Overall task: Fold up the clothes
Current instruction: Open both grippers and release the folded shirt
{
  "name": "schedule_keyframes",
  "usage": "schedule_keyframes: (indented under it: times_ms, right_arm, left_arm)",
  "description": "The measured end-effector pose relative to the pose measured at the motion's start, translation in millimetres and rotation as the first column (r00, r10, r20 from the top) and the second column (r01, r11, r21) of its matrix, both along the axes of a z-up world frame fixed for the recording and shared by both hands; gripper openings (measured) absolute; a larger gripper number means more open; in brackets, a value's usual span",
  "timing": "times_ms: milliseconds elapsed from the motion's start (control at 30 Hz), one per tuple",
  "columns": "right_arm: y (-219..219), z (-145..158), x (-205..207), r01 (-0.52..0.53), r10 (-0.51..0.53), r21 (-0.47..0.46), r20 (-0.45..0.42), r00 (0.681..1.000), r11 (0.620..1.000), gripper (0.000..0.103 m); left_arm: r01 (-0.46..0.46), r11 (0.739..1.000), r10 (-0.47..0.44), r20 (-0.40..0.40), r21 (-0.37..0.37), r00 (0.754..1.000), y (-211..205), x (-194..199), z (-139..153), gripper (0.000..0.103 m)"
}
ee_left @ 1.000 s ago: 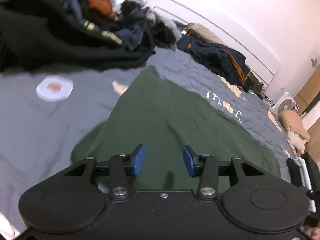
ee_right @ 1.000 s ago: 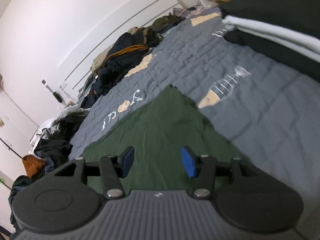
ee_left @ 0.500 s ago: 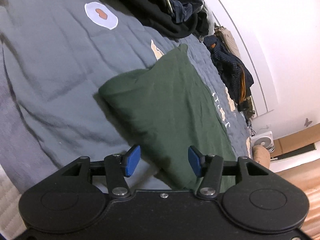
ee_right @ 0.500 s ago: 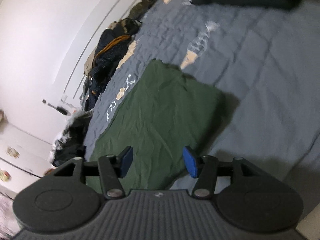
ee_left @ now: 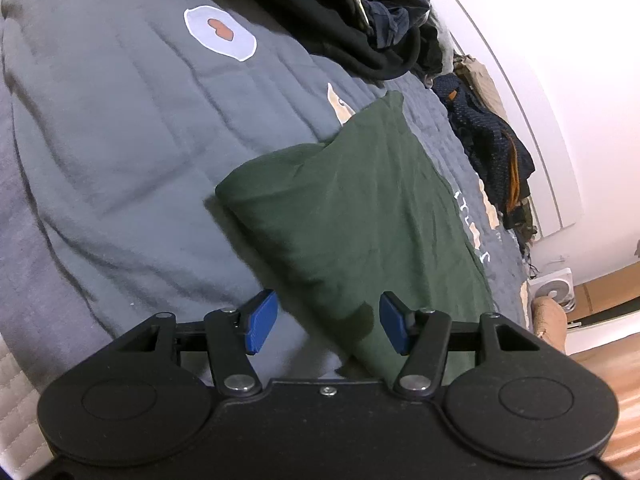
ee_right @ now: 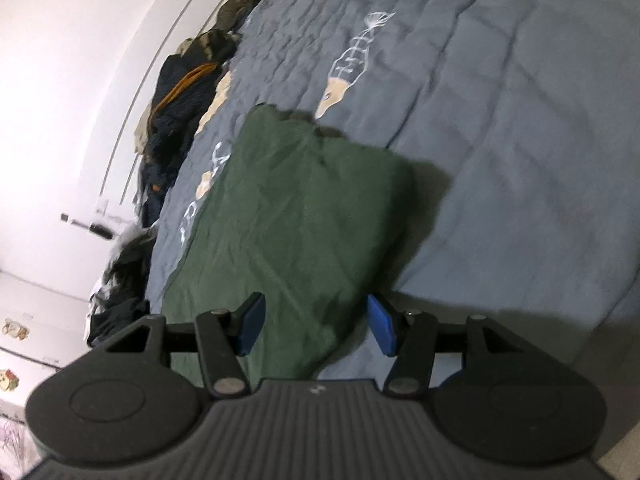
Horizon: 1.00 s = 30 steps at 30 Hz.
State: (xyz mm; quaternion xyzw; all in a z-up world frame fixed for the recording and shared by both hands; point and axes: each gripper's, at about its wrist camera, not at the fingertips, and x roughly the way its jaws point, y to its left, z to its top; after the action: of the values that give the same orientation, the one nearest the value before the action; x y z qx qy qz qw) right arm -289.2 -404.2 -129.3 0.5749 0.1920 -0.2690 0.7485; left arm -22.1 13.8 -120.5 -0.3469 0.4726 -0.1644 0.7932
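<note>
Dark green cotton garment [ee_left: 352,216], folded to a rectangle, lay flat on grey quilted bedspread [ee_left: 120,160]. L gripper [ee_left: 324,326] & R gripper [ee_right: 314,322] were spread, nothing pinched, each over a near corner. Next fold probably best done w/ both corners pinched evenly, layers kept aligned.

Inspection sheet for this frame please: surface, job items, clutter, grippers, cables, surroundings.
Surface: grey quilt, wrinkled, with printed patches.
Job's things: green garment, folded, lying flat on the quilt.
Clutter: dark clothes pile; navy clothes heap by the wall.
Grippers: left gripper and right gripper open, each over a near edge of the garment, pads not pressing.
Cables: nothing seen.
Surroundings: white wall; small fan.
</note>
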Motion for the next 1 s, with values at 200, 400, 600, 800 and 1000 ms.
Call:
schedule_keyframes:
  times_ms: [200, 400, 600, 800, 1000]
  right_arm:
    - [-8.0, -4.6, -0.6, 0.044, -0.044, 0.023, -0.007, 0.999, 0.999, 0.055]
    - [-11.5, -7.8, 0.7, 0.075, -0.074, 0.028, -0.018, 0.997, 0.997, 0.056]
    - [-13.3, -9.1, 2.3, 0.098, -0.098, 0.025, -0.022, 0.995, 0.995, 0.056]
    - [-12.6, -10.6, 4.5, 0.117, -0.116, 0.017, -0.028, 0.993, 0.993, 0.055]
    - [-11.5, -10.6, 6.9, 0.115, -0.115, 0.006, -0.031, 0.993, 0.993, 0.056]
  left_arm:
    - [-0.022, 1.0, 0.022, 0.006, 0.012, 1.0, 1.6, 0.1, 0.4, 0.056]
    - [-0.046, 0.999, 0.046, 0.008, 0.027, 0.999, 2.4, 3.4, -1.9, 0.056]
    - [-0.064, 0.997, 0.064, 0.018, 0.042, 0.998, 1.8, 8.5, -4.0, 0.056]
    - [-0.089, 0.995, 0.088, 0.028, 0.051, 0.996, 0.5, 10.9, -3.6, 0.056]
    - [-0.1, 0.993, 0.097, 0.041, 0.058, 0.994, 0.5, 10.4, -0.8, 0.056]
